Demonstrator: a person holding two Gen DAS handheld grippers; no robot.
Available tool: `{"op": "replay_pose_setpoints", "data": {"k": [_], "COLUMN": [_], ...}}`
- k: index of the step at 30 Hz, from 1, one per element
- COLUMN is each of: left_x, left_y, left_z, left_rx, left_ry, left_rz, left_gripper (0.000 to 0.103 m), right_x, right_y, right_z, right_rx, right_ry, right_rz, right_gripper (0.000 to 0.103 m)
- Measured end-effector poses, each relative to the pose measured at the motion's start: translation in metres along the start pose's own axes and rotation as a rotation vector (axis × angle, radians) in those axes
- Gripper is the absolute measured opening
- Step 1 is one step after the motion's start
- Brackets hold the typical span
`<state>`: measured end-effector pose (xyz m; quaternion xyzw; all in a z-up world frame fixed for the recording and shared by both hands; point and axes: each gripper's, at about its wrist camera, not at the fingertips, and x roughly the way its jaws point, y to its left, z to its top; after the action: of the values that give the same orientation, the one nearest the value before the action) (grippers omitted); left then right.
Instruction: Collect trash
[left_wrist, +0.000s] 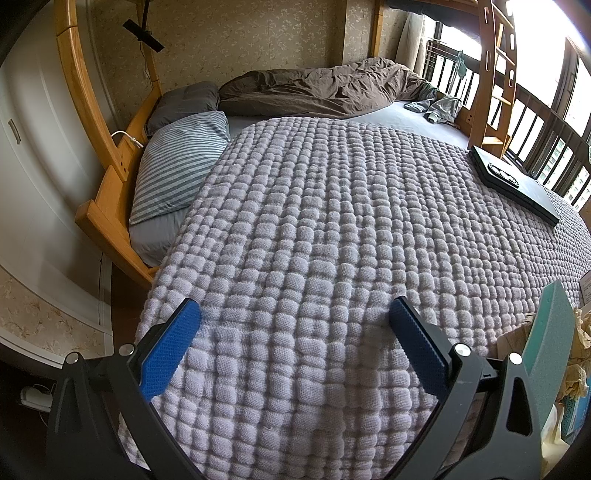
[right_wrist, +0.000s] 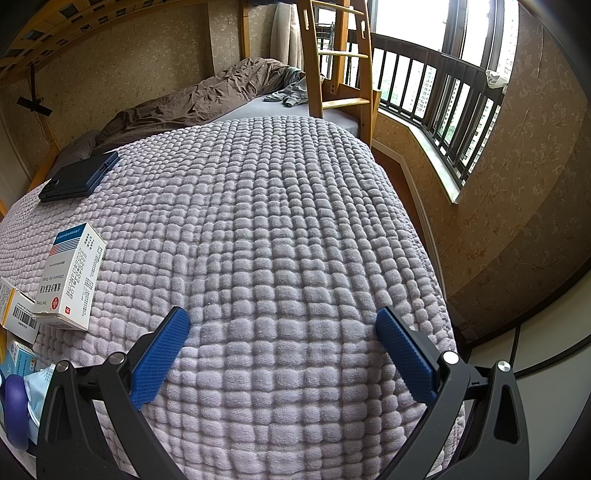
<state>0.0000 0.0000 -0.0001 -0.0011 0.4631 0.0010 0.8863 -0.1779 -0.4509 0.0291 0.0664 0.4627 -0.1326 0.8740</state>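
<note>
My left gripper (left_wrist: 293, 308) is open and empty, low over a lilac quilted blanket (left_wrist: 332, 221) on a bed. At the right edge of the left wrist view lie a teal box (left_wrist: 550, 332) and crumpled tan paper (left_wrist: 580, 354). My right gripper (right_wrist: 282, 317) is open and empty over the same blanket (right_wrist: 277, 221). To its left lie a white medicine box (right_wrist: 70, 280), a white and yellow box (right_wrist: 18, 312), a blue and white box (right_wrist: 18, 360) and a light blue mask-like item (right_wrist: 38, 384).
A black laptop (left_wrist: 513, 182) lies on the blanket; it also shows in the right wrist view (right_wrist: 77, 177). A striped pillow (left_wrist: 181, 166) and a brown duvet (left_wrist: 325, 88) lie behind. A wooden ladder (right_wrist: 340, 62) stands at the bed's far side, by a window railing (right_wrist: 443, 96).
</note>
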Motion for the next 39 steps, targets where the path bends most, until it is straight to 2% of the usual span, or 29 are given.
{"op": "replay_pose_setpoints", "data": {"k": [39], "left_x": [-0.0004], "left_y": [0.0019], "left_z": [-0.001], "left_rx": [-0.005], "left_ry": [0.0], "left_rz": [0.004], "left_gripper": [0.102], "right_x": [-0.0004], "right_y": [-0.0002], "right_z": [-0.0006], "right_rx": [0.0], "right_ry": [0.0], "right_rz": [0.0], "right_gripper": [0.099]}}
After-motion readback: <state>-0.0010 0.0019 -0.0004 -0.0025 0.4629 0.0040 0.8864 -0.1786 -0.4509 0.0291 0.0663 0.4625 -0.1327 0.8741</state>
